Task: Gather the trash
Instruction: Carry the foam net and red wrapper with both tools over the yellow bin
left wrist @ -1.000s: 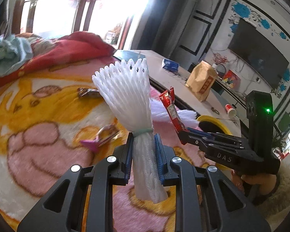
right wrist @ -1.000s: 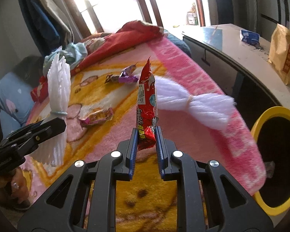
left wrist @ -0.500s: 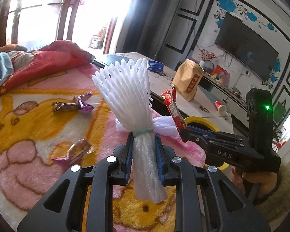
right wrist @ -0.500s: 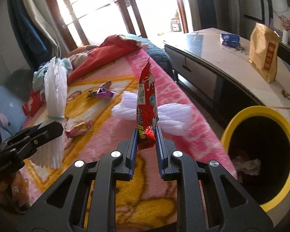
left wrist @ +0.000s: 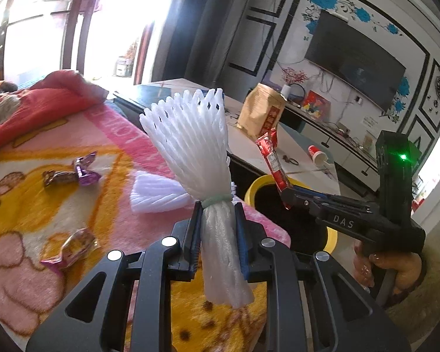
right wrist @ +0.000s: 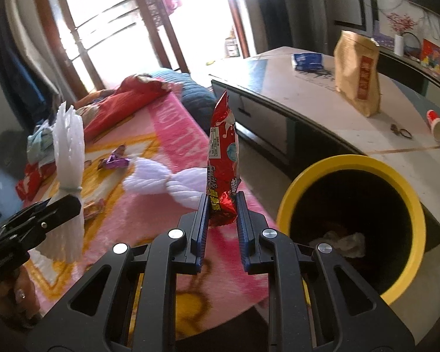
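My left gripper point(left wrist: 218, 218) is shut on a white foam fruit net point(left wrist: 195, 143) tied with a green band, held upright over the pink blanket. My right gripper point(right wrist: 222, 205) is shut on a red snack wrapper point(right wrist: 223, 158), also upright, just left of the yellow bin point(right wrist: 302, 182). The bin holds crumpled trash point(right wrist: 341, 242). In the left wrist view the right gripper point(left wrist: 287, 198) with the red wrapper point(left wrist: 271, 158) hangs over the yellow bin point(left wrist: 253, 186). In the right wrist view the left gripper point(right wrist: 64, 205) and its foam net point(right wrist: 69, 146) sit at far left.
A second foam net point(right wrist: 158, 180), a purple candy wrapper point(left wrist: 85, 171), a brown one point(left wrist: 57, 176) and a clear-pink one point(left wrist: 73, 246) lie on the blanket point(left wrist: 29, 199). A brown paper bag point(right wrist: 358, 76), blue packet point(right wrist: 306, 60) and red cup point(right wrist: 435, 120) stand on the low table point(right wrist: 322, 111) behind the bin.
Both grippers have swung right toward the yellow bin, which now fills more of the right wrist view. Each still holds its piece of trash.
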`<state>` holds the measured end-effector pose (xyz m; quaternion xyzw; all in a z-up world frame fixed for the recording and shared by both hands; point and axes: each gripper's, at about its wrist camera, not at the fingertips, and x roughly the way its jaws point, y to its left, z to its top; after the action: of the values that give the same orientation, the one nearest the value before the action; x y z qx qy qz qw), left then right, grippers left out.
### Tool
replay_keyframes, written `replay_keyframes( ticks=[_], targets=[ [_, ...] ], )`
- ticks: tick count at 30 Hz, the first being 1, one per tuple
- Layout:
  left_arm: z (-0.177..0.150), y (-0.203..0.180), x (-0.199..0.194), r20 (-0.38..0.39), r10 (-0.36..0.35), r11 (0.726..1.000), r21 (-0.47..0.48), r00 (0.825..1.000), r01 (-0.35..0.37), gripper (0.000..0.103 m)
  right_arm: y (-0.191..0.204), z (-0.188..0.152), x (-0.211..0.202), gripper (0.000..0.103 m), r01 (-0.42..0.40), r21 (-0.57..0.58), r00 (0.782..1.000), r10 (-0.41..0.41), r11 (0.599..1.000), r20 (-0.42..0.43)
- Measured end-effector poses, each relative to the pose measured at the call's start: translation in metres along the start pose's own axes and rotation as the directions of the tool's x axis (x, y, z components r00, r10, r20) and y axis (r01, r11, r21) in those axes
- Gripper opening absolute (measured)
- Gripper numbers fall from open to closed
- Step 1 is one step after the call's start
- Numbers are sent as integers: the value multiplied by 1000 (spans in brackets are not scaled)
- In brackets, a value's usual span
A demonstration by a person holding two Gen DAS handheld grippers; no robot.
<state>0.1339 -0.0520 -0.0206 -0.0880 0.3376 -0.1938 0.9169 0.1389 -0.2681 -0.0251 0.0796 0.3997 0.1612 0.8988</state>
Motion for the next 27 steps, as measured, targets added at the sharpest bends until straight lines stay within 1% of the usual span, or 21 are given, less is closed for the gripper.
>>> replay_keyframes(
  ticks=[11,20,27],
  targets=[
    [3,-23,21,-19,-52,997,52,998,53,20,-36,-1,-13,13,84,69,996,-86,994,25],
    [6,-46,36,-35,-91,991,91,995,94,20,-61,-5,-22,13,165,99,985,-170,981,36],
    [7,-63,48,-50,-120,984,126,992,126,20,-81,-8,-27,13,207,136,977,-213,969,31]
  ],
)
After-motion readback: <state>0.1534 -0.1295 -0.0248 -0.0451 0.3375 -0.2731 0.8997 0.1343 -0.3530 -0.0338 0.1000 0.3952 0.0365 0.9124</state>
